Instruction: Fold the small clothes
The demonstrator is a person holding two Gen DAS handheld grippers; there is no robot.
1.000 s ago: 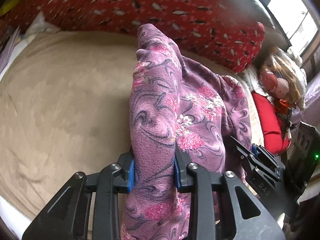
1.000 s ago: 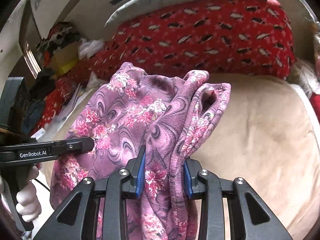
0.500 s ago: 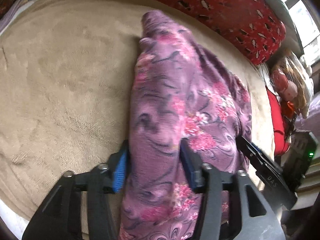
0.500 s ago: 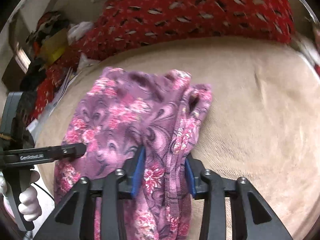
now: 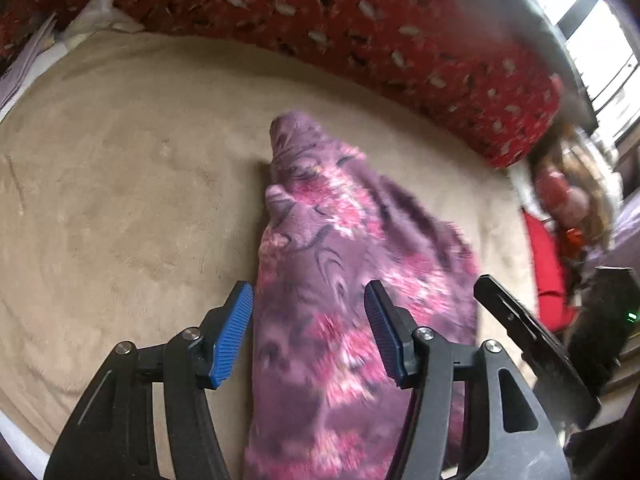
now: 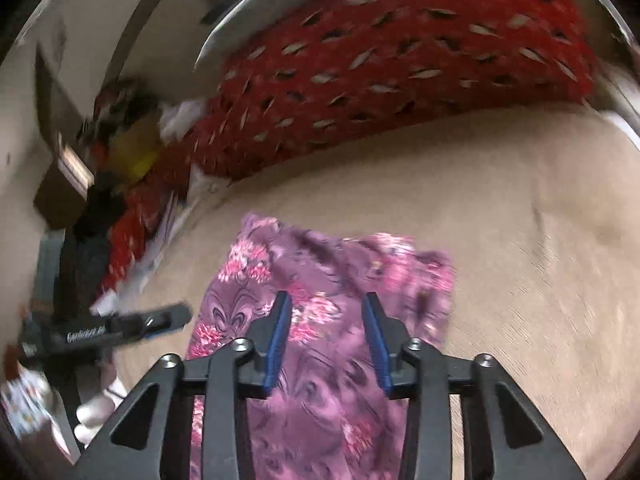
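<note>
— Item one?
— Garment (image 5: pixel 320 240), purple fleece with pink flowers. It lies on the bed (image 5: pixel 120 200), which has a beige cover. One long strip runs away from the left wrist camera. In the right wrist view it spreads flatter, and its far edge is square.

— Left gripper (image 5: pixel 308 296)?
— Blue pads set wide, and the jaws have just been opening. The garment lies between them. The left pad stands clear of the cloth, with beige cover showing in the gap. The right pad sits over the cloth edge and gathers nothing. No grip.

— Right gripper (image 6: pixel 326 300)?
— Narrower gap, and the jaws have just been closing. The cloth passes flat under and between the pads and carries on past both sides. No fold is bunched between them. The frame is blurred, so light contact cannot be ruled out.

— The grippers relative to each other?
— Each shows in the other's view: the left one at the garment's left edge, the right one just beside its right edge.

— Surroundings?
— Red bolster (image 5: pixel 400 40) with pale flecks along the far side of the bed, well apart from the garment. Clutter at both ends of it, too blurred to list.
</note>
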